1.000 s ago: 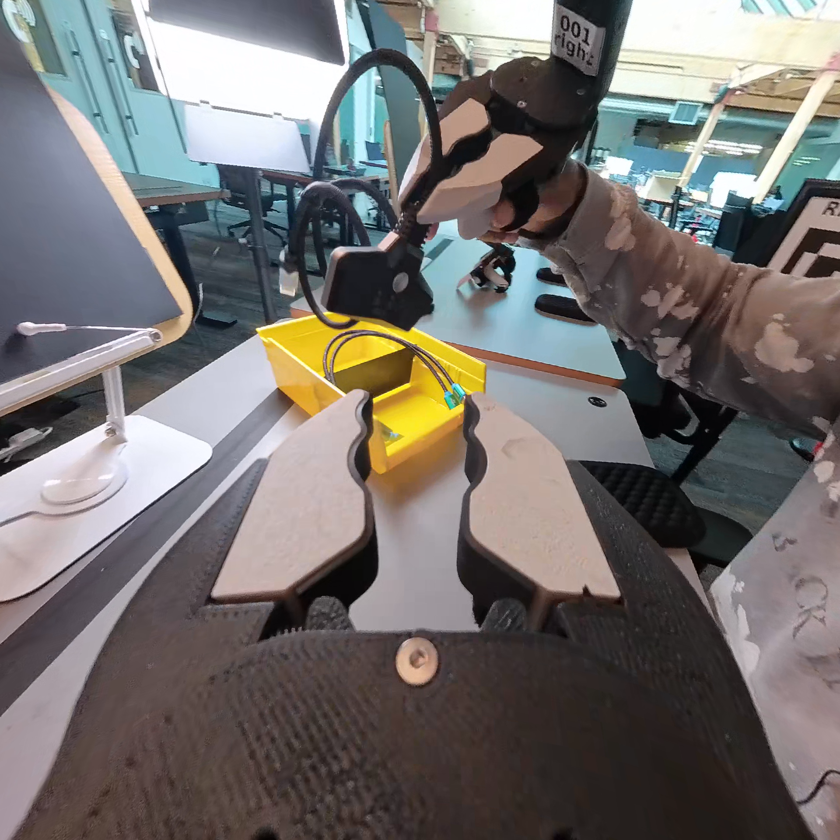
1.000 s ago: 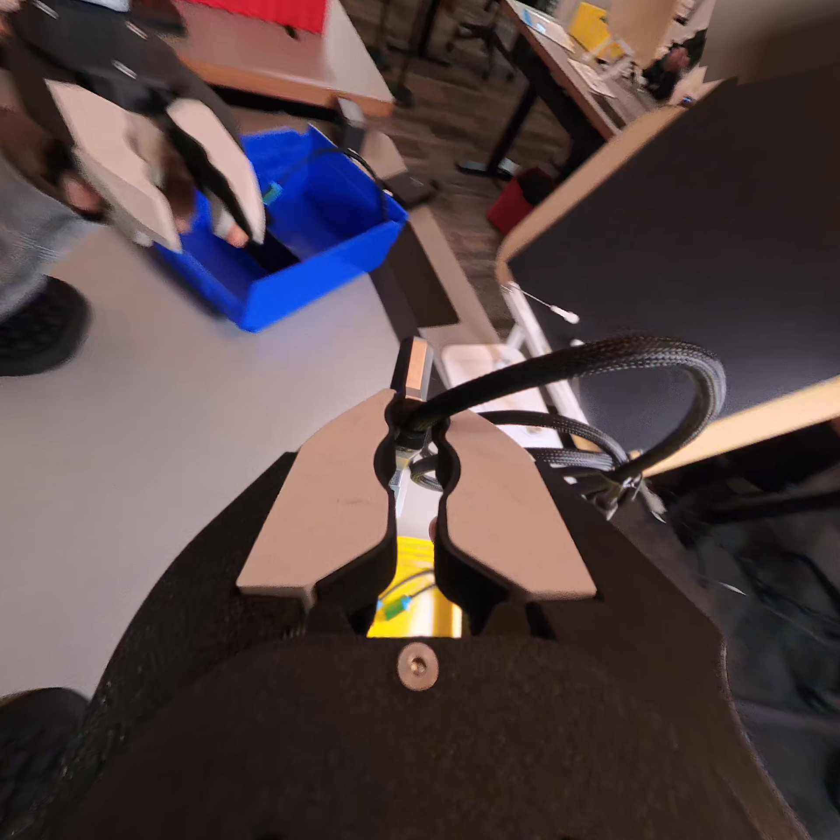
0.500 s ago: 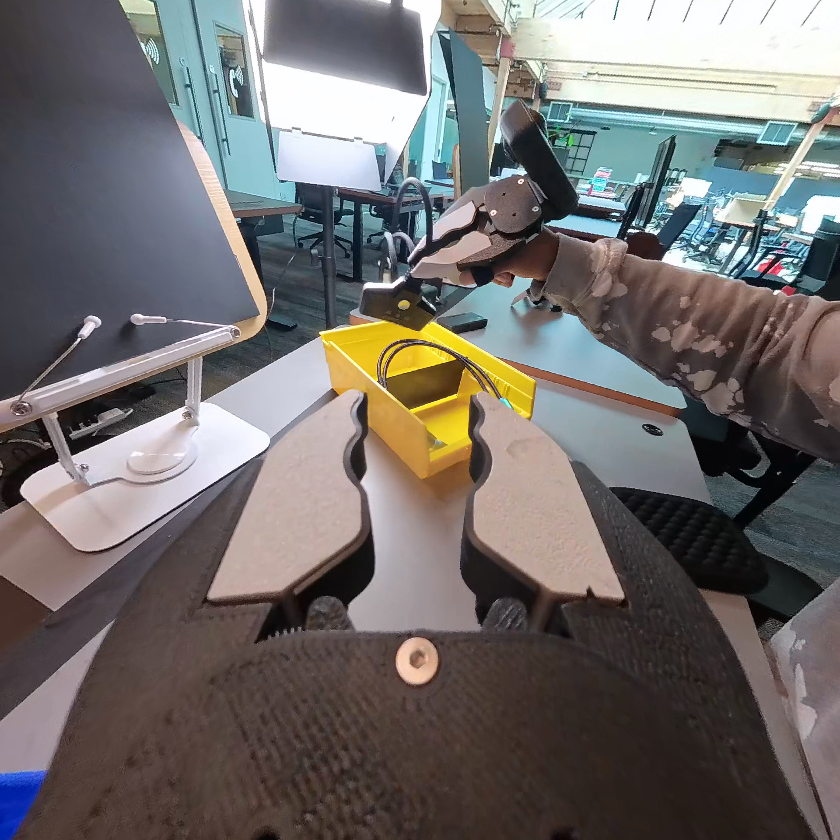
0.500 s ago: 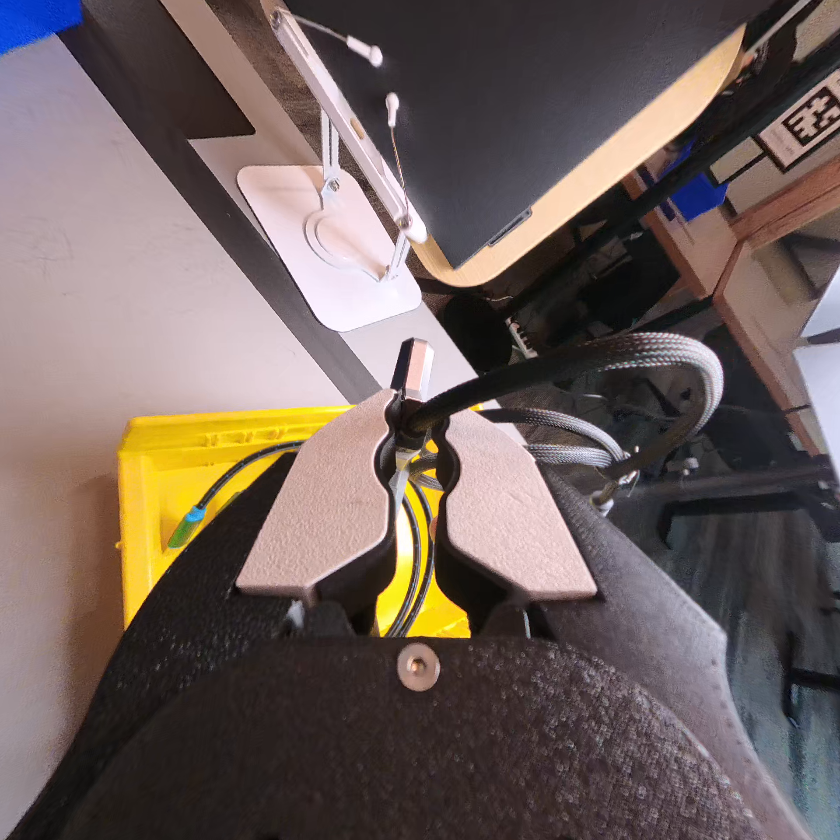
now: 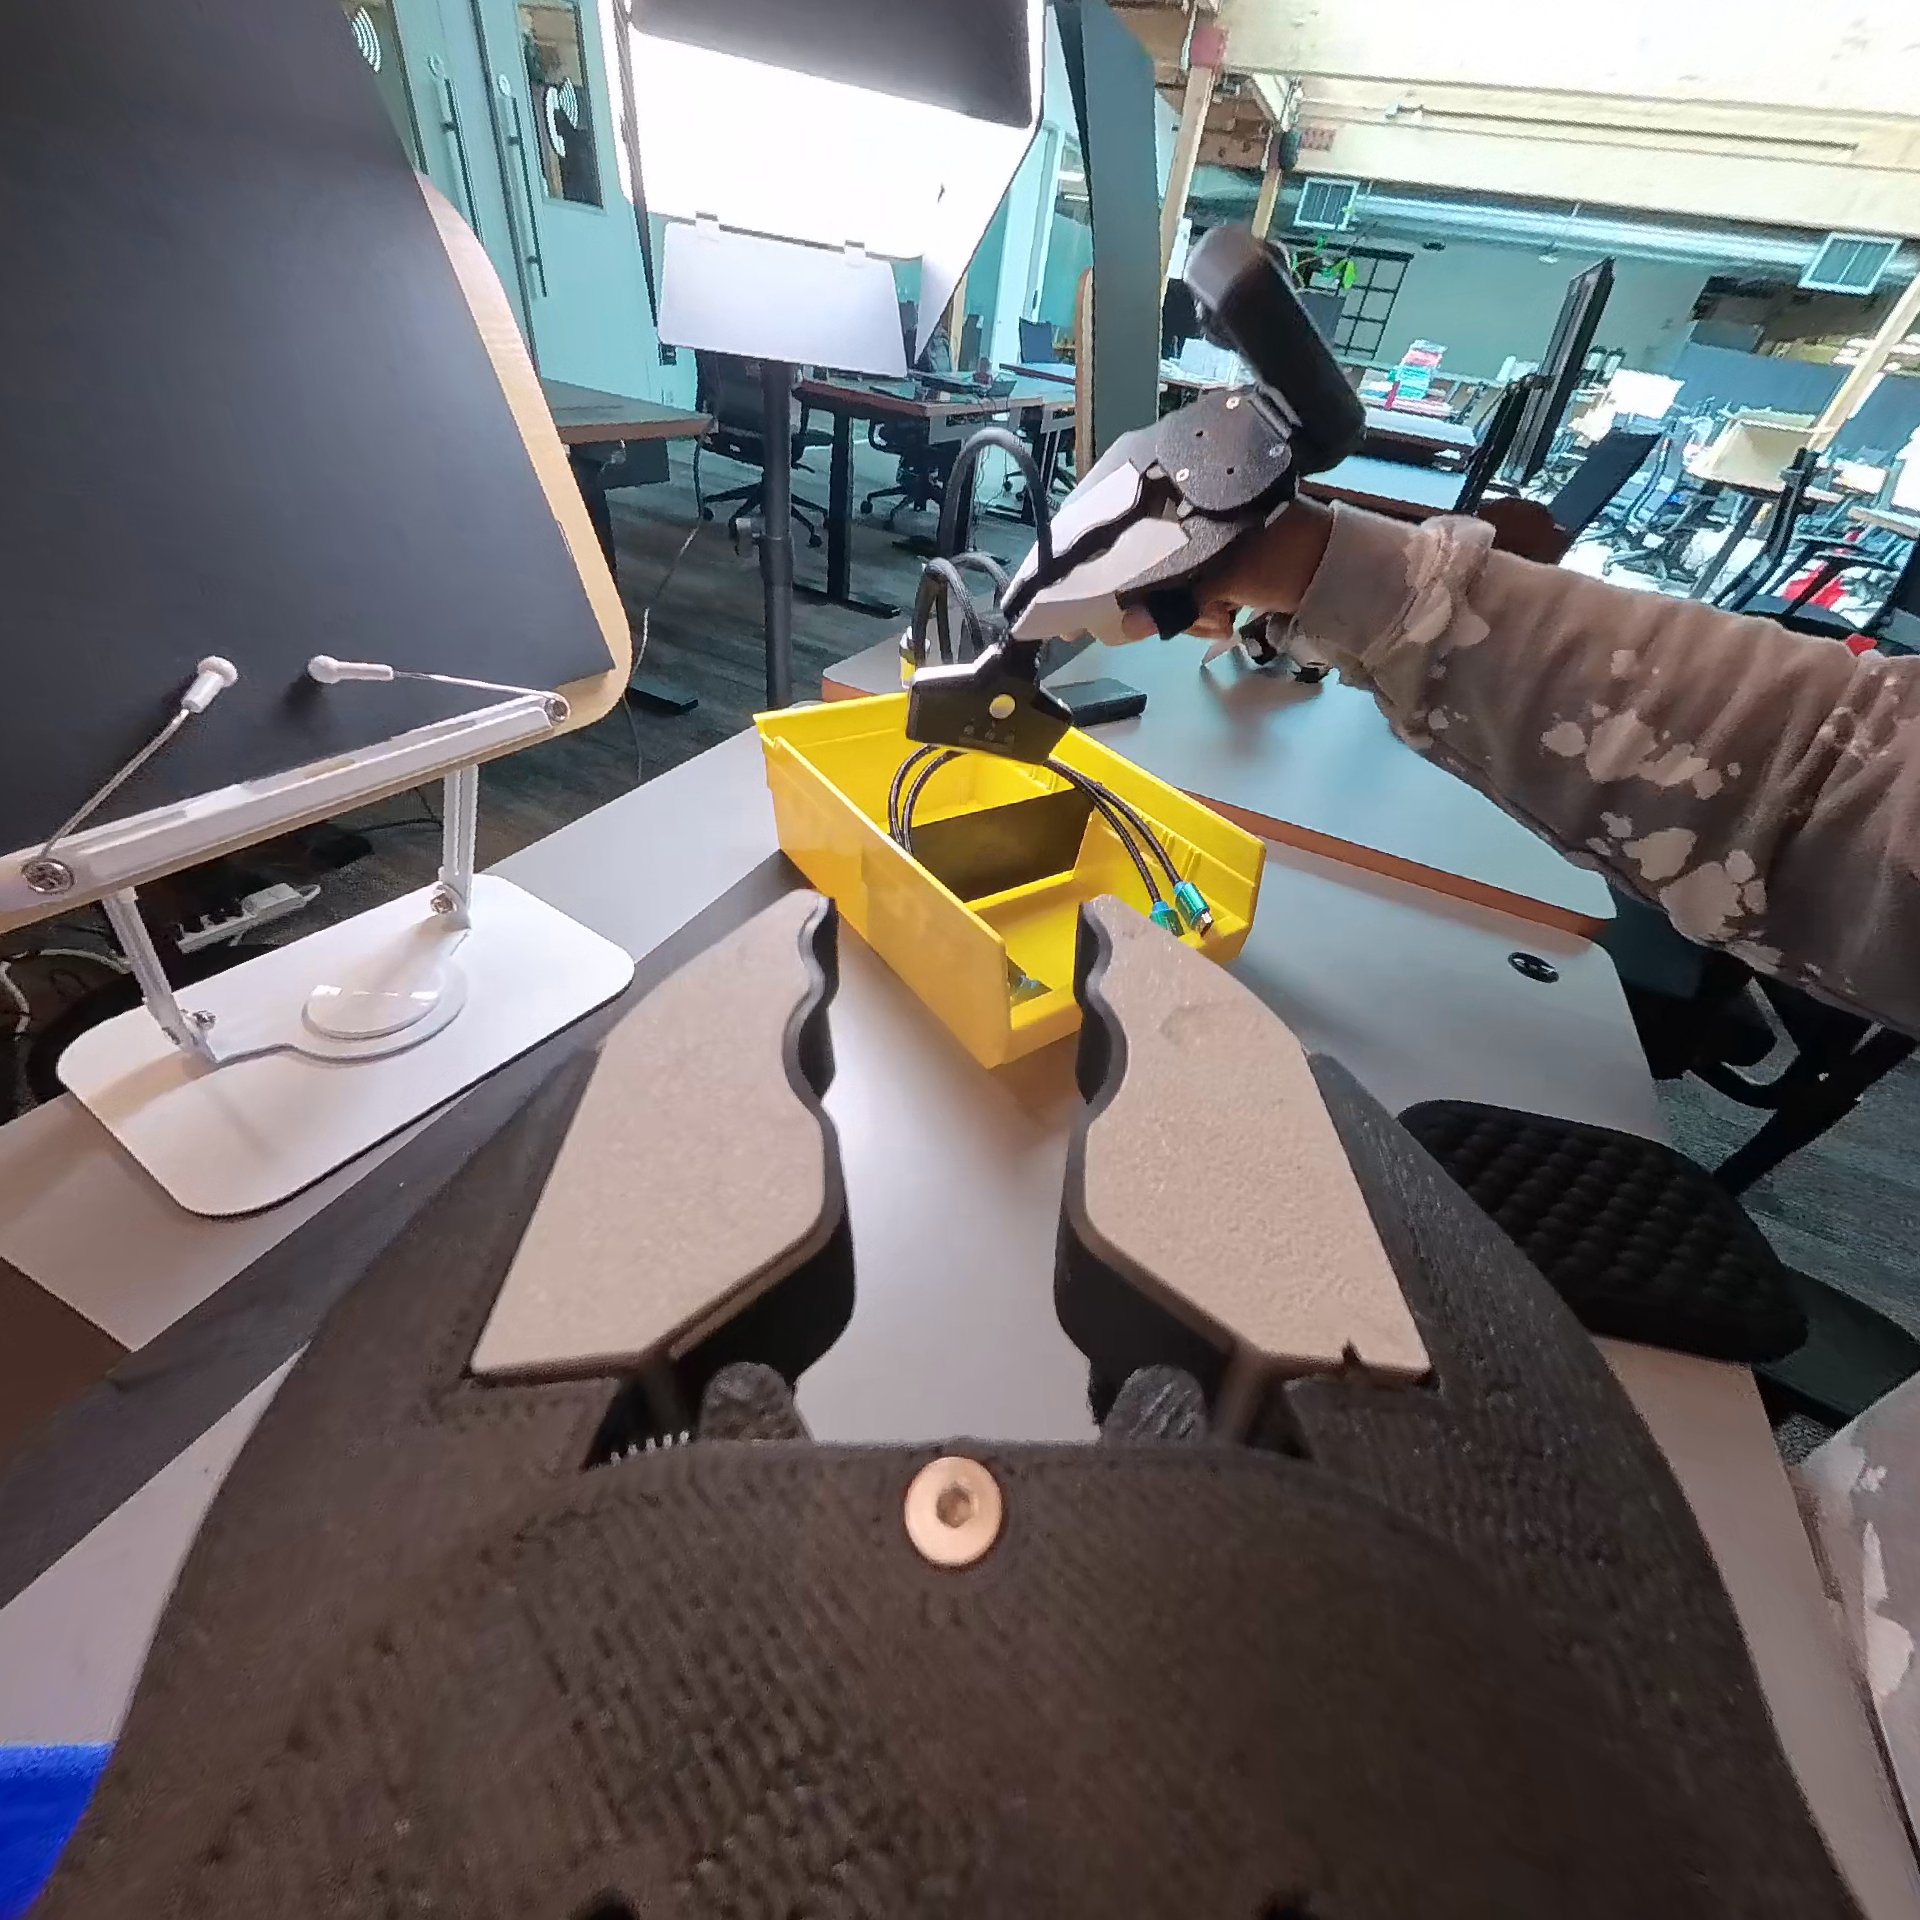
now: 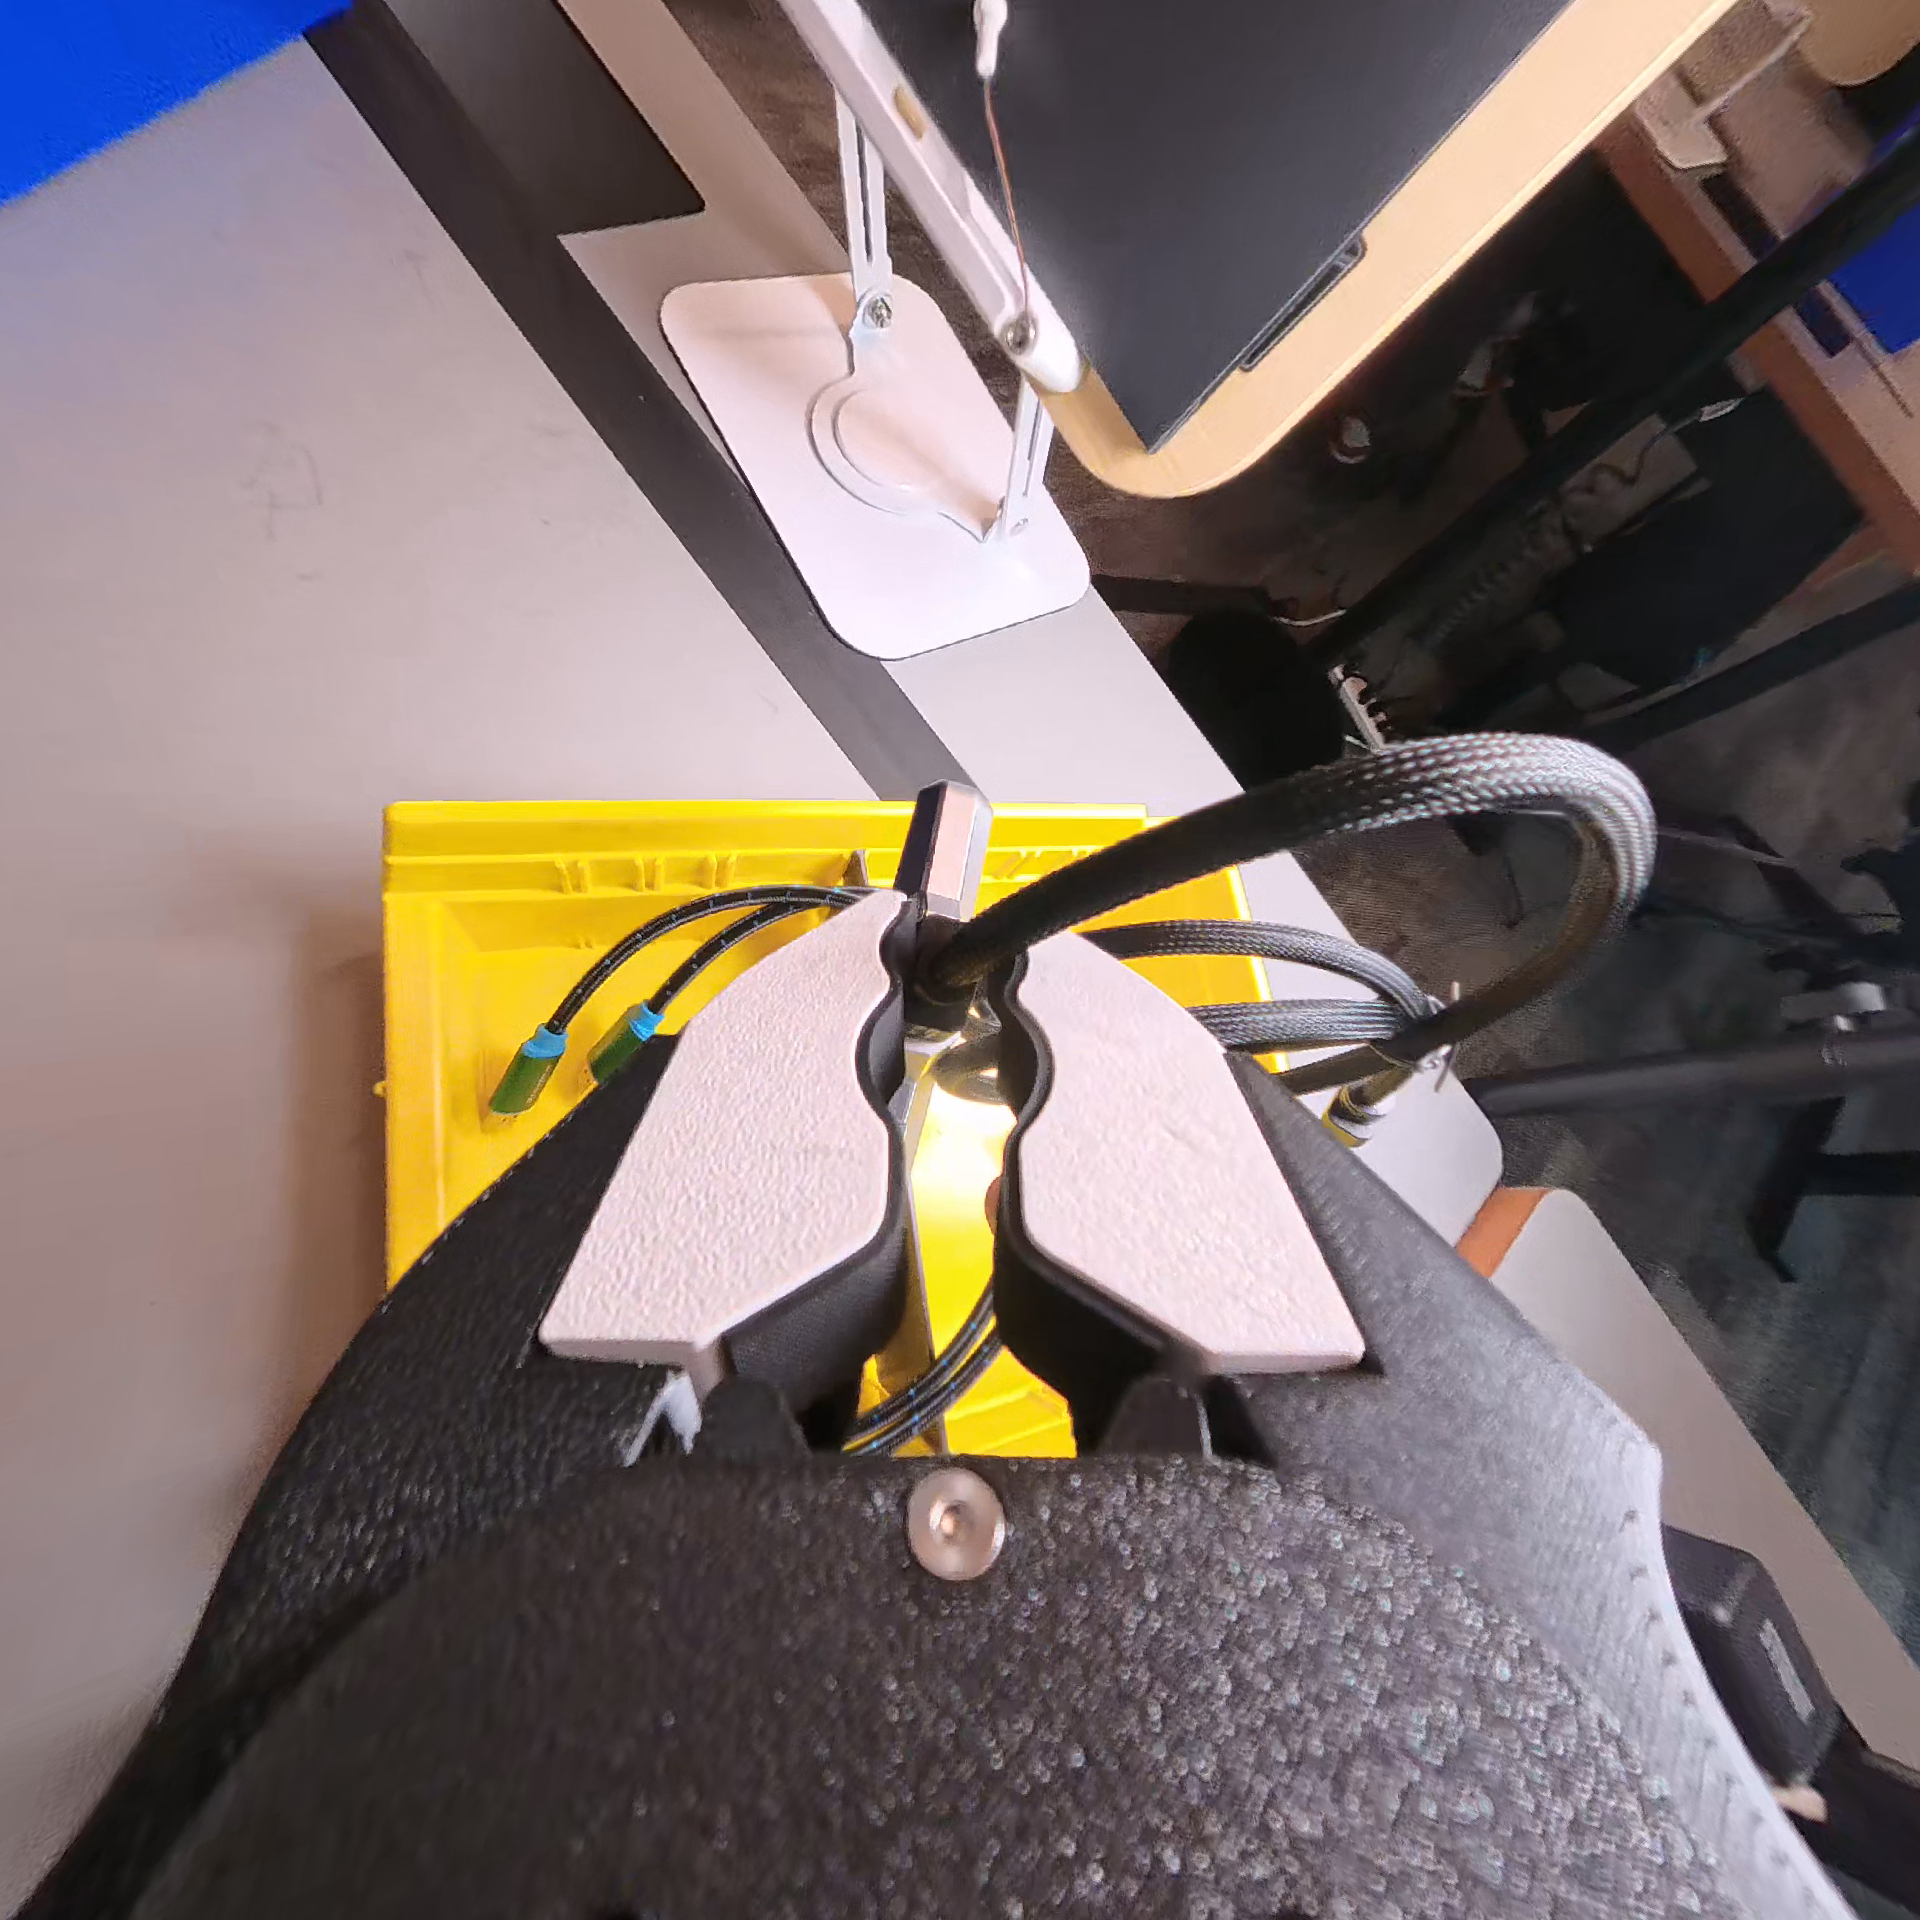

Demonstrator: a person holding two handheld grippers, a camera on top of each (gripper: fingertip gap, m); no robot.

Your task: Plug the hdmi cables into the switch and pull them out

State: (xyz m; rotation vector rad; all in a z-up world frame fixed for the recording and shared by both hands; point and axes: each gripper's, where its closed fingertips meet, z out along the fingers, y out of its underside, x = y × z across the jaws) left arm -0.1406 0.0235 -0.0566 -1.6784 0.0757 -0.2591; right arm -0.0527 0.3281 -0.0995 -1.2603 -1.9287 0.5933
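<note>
Since the earlier frame, the right tool has carried the black HDMI switch lower, so it now hangs just above the far end of the yellow bin. That tool is clamped on the switch where its thick braided lead leaves it, and the lead loops away beyond the bin's far side. Two thin cables run down from the switch into the bin, their green plugs resting against the near wall. The left tool waits on the near side of the bin, above the desk, jaws spread wide and holding nothing. Judging by this, the step in hand is returning the switch to the bin. Next, the switch needs lowering into the bin before the right tool releases it, with the stiff lead tucked in so it does not tip the switch out.
</note>
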